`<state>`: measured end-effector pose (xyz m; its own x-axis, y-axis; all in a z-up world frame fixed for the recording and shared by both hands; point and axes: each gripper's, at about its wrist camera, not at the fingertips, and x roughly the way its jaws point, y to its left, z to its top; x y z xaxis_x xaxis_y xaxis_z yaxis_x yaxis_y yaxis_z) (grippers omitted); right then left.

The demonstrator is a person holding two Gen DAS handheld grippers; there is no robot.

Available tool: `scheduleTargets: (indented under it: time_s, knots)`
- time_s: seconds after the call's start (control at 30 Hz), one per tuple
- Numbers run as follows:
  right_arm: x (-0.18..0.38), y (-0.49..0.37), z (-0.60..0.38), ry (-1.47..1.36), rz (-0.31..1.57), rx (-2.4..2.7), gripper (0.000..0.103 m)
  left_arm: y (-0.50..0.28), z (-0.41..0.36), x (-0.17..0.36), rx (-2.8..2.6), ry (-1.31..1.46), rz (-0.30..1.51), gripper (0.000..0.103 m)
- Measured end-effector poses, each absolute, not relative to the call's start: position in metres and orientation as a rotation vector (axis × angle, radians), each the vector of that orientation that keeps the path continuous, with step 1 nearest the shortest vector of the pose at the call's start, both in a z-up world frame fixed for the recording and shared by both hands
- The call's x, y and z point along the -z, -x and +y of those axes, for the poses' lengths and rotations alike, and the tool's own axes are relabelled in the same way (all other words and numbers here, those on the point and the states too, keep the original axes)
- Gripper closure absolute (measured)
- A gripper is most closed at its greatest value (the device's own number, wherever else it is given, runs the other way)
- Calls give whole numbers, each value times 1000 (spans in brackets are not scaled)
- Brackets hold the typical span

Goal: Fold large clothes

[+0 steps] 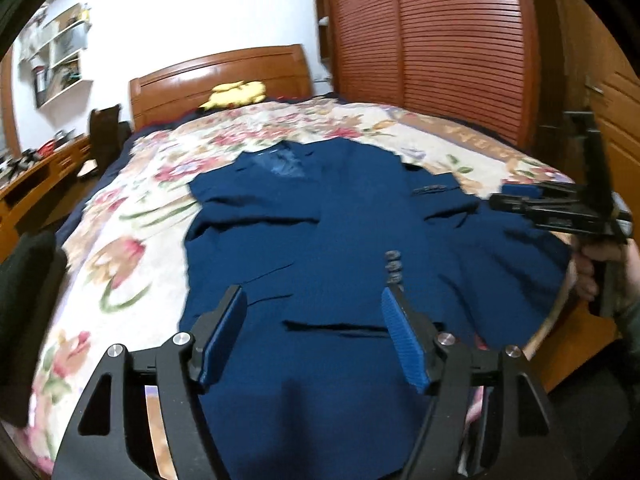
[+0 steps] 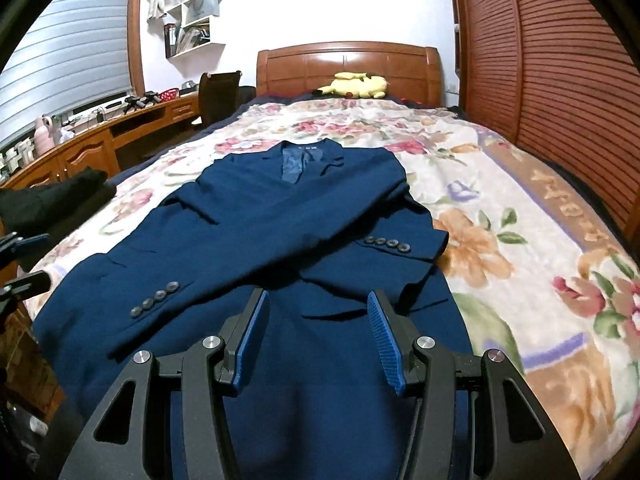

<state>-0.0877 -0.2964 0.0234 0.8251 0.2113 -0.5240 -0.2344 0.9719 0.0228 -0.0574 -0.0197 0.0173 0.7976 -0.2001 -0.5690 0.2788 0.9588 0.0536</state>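
A navy blue suit jacket [image 2: 280, 220] lies face up on the floral blanket [image 2: 500, 240], its collar toward the headboard. Both sleeves are folded across its front, with the cuff buttons [image 2: 154, 300] showing. My right gripper [image 2: 317, 295] hovers over the jacket's lower front, open with nothing between its pads. My left gripper [image 1: 313, 294] is over the jacket [image 1: 320, 220] near its hem, also open and empty. In the left wrist view my right gripper [image 1: 498, 198] shows at the right edge, held by a hand [image 1: 600, 264]. In the right wrist view my left gripper [image 2: 32, 262] is at the left edge.
A yellow plush toy [image 2: 356, 85] rests by the wooden headboard [image 2: 348, 60]. Slatted wardrobe doors [image 2: 560, 60] run along the bed's right side. On the left are a wooden desk [image 2: 100, 136] with a chair [image 2: 220, 92] and a dark garment [image 2: 60, 196].
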Motion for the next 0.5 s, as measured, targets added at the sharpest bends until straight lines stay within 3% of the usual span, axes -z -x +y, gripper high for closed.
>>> scheduleTargets:
  time_s: [0.5]
  knots:
    - [-12, 91, -296, 124, 594, -244, 50, 28, -10, 20, 237, -81, 683, 32]
